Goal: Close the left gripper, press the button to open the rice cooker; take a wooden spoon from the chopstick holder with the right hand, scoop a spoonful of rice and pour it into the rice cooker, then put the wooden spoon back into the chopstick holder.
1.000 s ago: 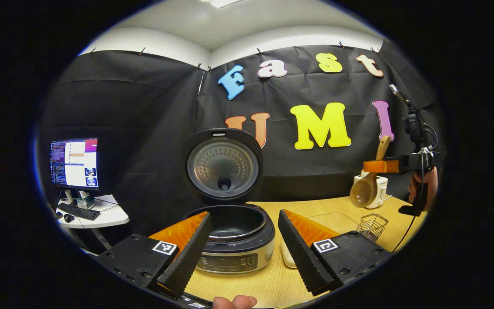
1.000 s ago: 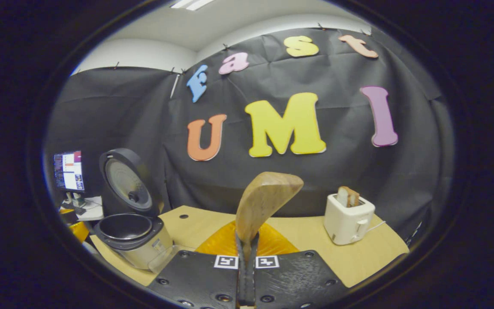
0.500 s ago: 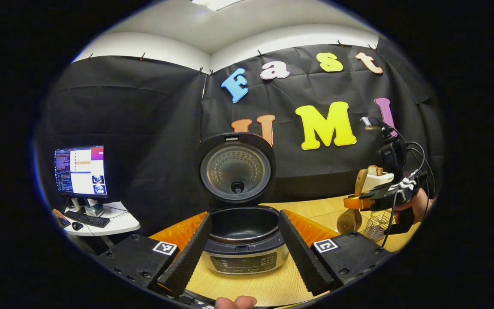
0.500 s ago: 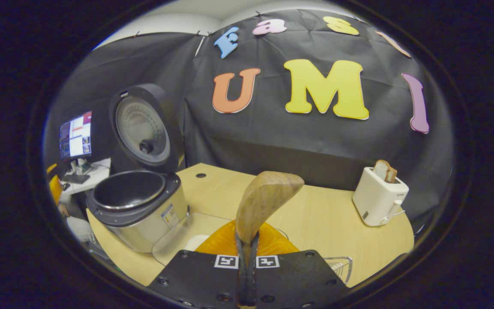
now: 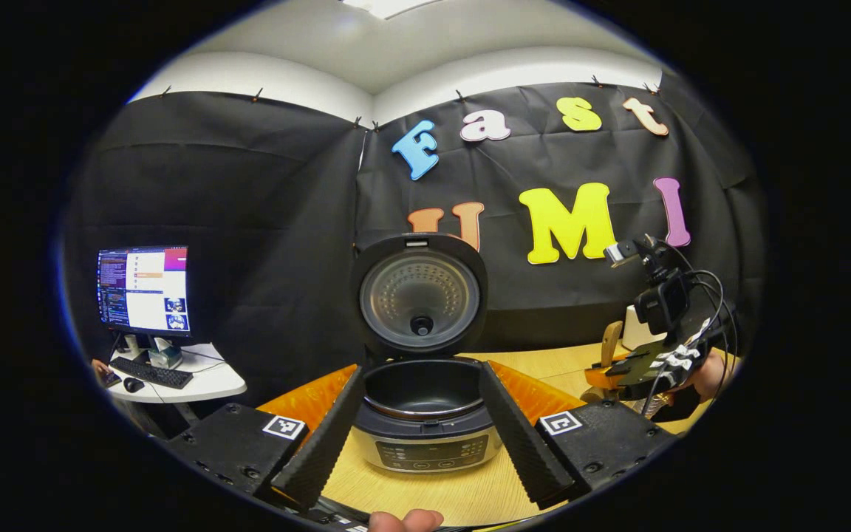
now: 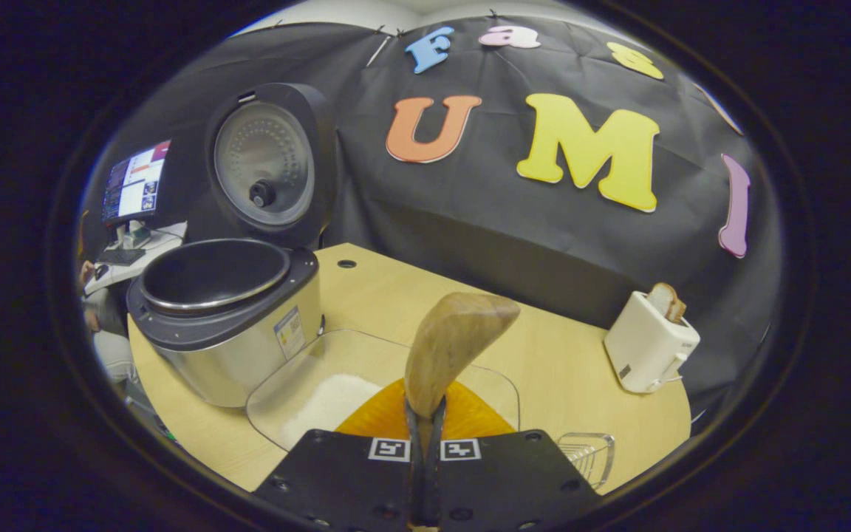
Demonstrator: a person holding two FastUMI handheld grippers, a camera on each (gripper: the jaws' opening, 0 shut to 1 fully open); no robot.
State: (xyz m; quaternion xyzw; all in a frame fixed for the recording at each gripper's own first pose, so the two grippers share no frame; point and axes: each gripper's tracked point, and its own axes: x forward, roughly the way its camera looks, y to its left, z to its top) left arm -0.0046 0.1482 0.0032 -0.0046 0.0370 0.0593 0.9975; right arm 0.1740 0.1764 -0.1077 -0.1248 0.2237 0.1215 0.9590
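The rice cooker (image 5: 425,432) stands with its lid (image 5: 419,294) up and its dark pot empty. My left gripper (image 5: 425,484) is open, one finger on each side of the cooker's front, touching nothing. My right gripper (image 6: 425,425) is shut on the wooden spoon (image 6: 455,340), whose bowl sticks up ahead of the fingers. Below the spoon lies a clear tray (image 6: 492,373) with white rice (image 6: 326,403) in it, right of the cooker (image 6: 226,318). The wire chopstick holder (image 6: 588,454) sits at the lower right. In the left gripper view, the right gripper (image 5: 606,373) hangs low at the right with the spoon's handle (image 5: 610,341) upright.
A white toaster (image 6: 651,340) with bread in it stands at the table's back right. A monitor (image 5: 145,288) and keyboard sit on a small white side table (image 5: 211,380) to the left. A fingertip (image 5: 403,519) shows at the bottom of the left gripper view.
My right gripper has come down and tilted towards the table with the spoon, bringing the rice tray into its view. My left gripper stayed open and shifted slightly before the cooker.
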